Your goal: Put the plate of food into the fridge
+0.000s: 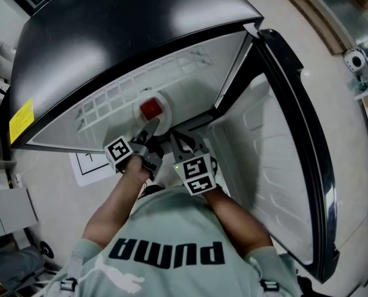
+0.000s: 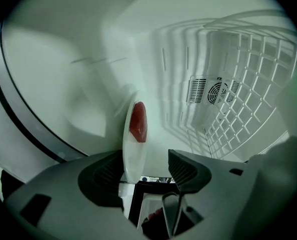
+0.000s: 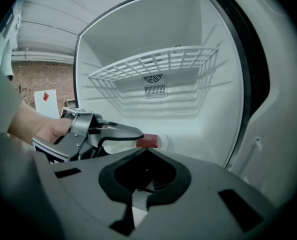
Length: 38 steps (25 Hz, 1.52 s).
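- Fridge: glossy black shell outside, smooth moulded white plastic lining inside, corners rounded.
- Door: swung wide at the right, with a dark rim and a white inner panel pressed into shallow ribs.
- Wire shelf: white coated grid with an upturned front lip, spanning the compartment from side wall to side wall.
- Fan vent: round slotted grille in the back wall, behind the shelf.
- Plate: round, white, thin and smooth-glazed, with a shallow rim; lies on the fridge floor below the shelf, nearer the floor's front edge than the back wall.
- Food: one red block, glossy, with slightly rounded corners, near the plate's middle.
- Left tongs: grey plastic jaws with black ridged pads, standing wide open around the near rim of the plate; rim close against one pad, a clear gap to the other, no squeeze on it.
- Right tongs: same grey body and black pads, tips closed together on nothing, held in front of the fridge opening, just beside the left pair and apart from the plate.
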{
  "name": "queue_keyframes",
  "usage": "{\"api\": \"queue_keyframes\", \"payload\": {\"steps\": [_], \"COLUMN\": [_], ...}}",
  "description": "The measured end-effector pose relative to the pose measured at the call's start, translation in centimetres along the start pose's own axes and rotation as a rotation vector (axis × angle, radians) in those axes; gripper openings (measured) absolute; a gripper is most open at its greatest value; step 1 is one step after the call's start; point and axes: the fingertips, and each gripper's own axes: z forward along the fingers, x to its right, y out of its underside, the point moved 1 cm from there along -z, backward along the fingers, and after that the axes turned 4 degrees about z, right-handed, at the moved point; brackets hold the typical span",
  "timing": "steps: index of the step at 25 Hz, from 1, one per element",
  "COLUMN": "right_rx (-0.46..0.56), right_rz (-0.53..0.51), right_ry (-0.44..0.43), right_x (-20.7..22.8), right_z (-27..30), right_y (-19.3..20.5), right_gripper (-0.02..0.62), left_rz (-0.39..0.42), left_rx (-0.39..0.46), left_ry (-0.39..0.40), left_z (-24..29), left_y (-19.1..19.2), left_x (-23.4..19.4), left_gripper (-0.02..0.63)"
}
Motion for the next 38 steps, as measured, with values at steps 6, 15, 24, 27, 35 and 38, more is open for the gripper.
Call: {"api": "queue_keyframes", "payload": {"steps": [6, 15, 24, 27, 35, 38], "right_rx": [-0.091, -0.105, -0.107, -0.103, -0.106, -0.096], "right_rz": [-0.035, -0.073, -0.048, -0.042, -0.014, -0.001], "right_ry": [-0.076, -0.076, -0.038, -0.024, -0.012, 0.002], "right_x": [-1.7, -2.5, -1.8, -1.7, -1.7, -1.7], "right_z": [2.3, 4.0, 5.3, 5.6, 5.1, 4.5], "right_y": [2.9, 3.8, 4.1, 4.0, 3.7, 3.4], "right_gripper": [0.005, 0.005, 0.005, 0.005, 0.005, 0.005], "left_rz": [0.000, -0.013, -0.004, 0.012, 0.195, 0.241], "left_rx": [-0.011, -0.041, -0.107, -0.131, -0.180, -0.173], "left_ry": [0.001, 0.018, 0.040, 0.060, 0.166, 0.201], "left_z": [-0.1, -0.2, -1.0, -1.6, -2.9, -3.3], "left_y": [0.2, 0.5, 1.4, 1.8, 2.4, 2.4], "left_x": [0.0, 0.3, 0.3, 0.5, 2.8, 3.9], "left_gripper": [0.268, 0.270, 0.270, 0.270, 0.269, 0.268]}}
